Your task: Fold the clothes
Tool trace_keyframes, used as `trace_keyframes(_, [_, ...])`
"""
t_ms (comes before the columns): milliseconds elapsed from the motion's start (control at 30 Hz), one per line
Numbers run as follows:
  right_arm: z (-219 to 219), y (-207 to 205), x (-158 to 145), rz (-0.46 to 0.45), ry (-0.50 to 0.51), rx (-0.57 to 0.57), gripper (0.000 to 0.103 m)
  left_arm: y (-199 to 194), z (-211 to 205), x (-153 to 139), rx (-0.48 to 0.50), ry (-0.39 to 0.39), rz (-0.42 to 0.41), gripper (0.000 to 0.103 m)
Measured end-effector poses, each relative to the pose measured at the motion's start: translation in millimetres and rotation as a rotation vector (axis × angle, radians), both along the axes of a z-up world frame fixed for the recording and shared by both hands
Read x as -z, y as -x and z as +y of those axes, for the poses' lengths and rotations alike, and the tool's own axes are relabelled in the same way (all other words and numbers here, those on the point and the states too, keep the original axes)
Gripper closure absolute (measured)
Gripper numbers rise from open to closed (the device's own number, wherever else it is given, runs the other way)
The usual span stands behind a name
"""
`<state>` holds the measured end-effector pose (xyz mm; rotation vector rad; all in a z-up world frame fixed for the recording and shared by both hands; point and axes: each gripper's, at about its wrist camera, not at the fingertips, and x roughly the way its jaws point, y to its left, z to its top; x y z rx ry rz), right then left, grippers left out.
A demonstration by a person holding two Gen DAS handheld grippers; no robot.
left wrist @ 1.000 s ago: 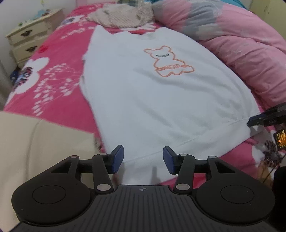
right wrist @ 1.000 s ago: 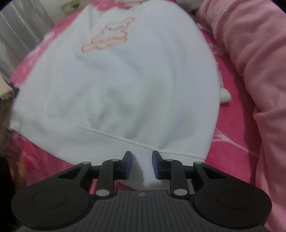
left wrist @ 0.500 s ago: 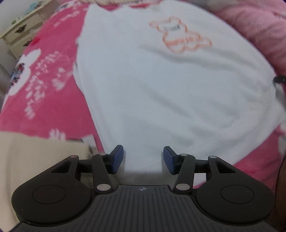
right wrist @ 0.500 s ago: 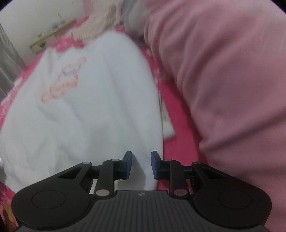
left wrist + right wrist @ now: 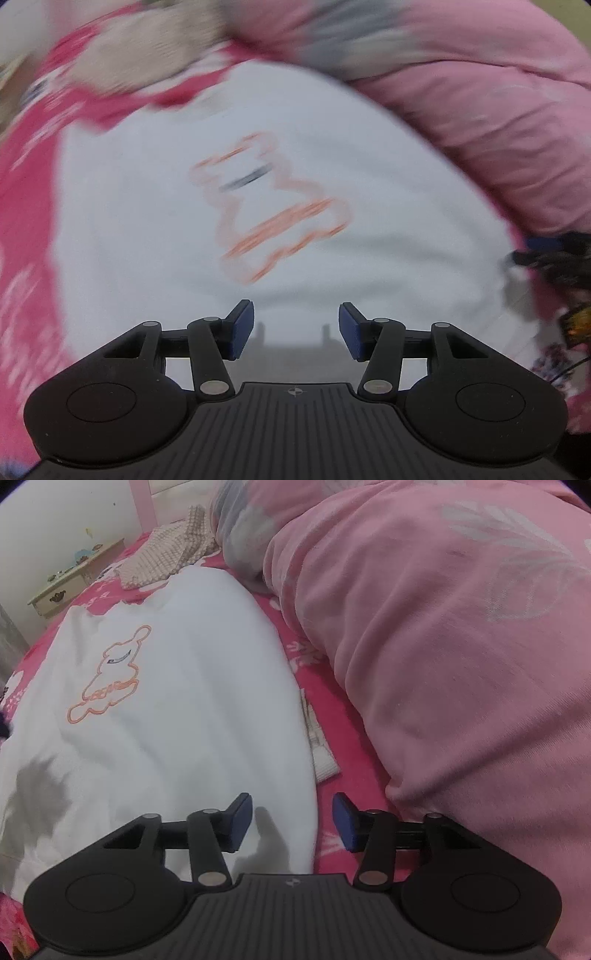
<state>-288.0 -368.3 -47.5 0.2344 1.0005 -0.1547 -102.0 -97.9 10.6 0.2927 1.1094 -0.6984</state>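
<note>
**Mei:** Both grippers hold nothing. Left gripper [image 5: 296, 328], low in its own frame, hangs with jaws apart over the white sweatshirt [image 5: 280, 229]. Right gripper [image 5: 292, 821] has jaws opening, astride the sweatshirt's right edge, pads off the cloth.

**Tao:** Where does the garment lie?

**Mei:** Spread flat, front up, on the red floral bedspread [image 5: 343, 746], filling the middle and left of the right wrist view. A pink duvet [image 5: 461, 657] takes the whole right side.

**Tao:** Any folding done?

**Mei:** I'd judge almost none. The body lies open, bear print [image 5: 109, 679] showing. Side folds and the bottom fold remain.

**Tao:** Sleeves?

**Mei:** A ribbed cuff [image 5: 323, 758] peeks out at the right edge; the rest is hidden, the other sleeve too. The left view is badly smeared. A beige knit [image 5: 166, 554] sits upper left, beside a small dresser [image 5: 70, 587].
</note>
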Motion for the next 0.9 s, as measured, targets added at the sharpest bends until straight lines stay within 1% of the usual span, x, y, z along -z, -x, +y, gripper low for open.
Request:
trace_keyframes(67, [-4,-5,4,0.015,-0.018,0.011,0.051,-1,-24,8,0.037,0.099,0.031,0.051])
trace_keyframes(133, [-9,-6,7,0.02,-0.057,0.027,0.051,1,-40,21,0.06,0.186,0.072,0.051])
trace_keyframes(233, [-13,-5,13,0.04,-0.119,0.024,0.051,4,-56,38,0.09,0.266,0.144,0.051])
trace_keyframes(300, [-14,-2,13,0.02,-0.11,0.032,0.052,5,-63,47,0.123,0.29,0.167,0.051])
trace_keyframes(333, [-15,0,11,0.003,-0.095,0.04,0.052,6,-65,50,0.141,0.289,0.154,0.051])
trace_keyframes(400, [-17,4,7,-0.022,-0.052,0.052,0.062,9,-69,59,0.171,0.259,0.109,0.05])
trace_keyframes(467, [-12,8,4,-0.03,0.018,0.027,0.066,8,-73,68,0.189,0.227,0.1,0.05])
trace_keyframes(500, [-8,11,2,-0.039,0.064,0.015,0.07,7,-72,73,0.186,0.217,0.108,0.05])
trace_keyframes(600, [4,17,3,-0.056,0.258,-0.023,0.081,2,-68,88,0.158,0.208,0.16,0.05])
trace_keyframes(633, [6,18,6,-0.054,0.305,-0.037,0.081,1,-67,92,0.15,0.209,0.168,0.05])
trace_keyframes(667, [6,15,10,-0.046,0.327,-0.047,0.081,0,-66,94,0.146,0.213,0.17,0.05])
trace_keyframes(733, [5,11,17,-0.041,0.351,-0.058,0.081,1,-67,96,0.148,0.215,0.164,0.05])
trace_keyframes(833, [1,1,23,-0.058,0.285,-0.055,0.078,4,-69,95,0.163,0.207,0.146,0.05])
trace_keyframes(900, [3,-6,30,-0.053,0.25,-0.066,0.073,6,-70,94,0.176,0.201,0.133,0.049])
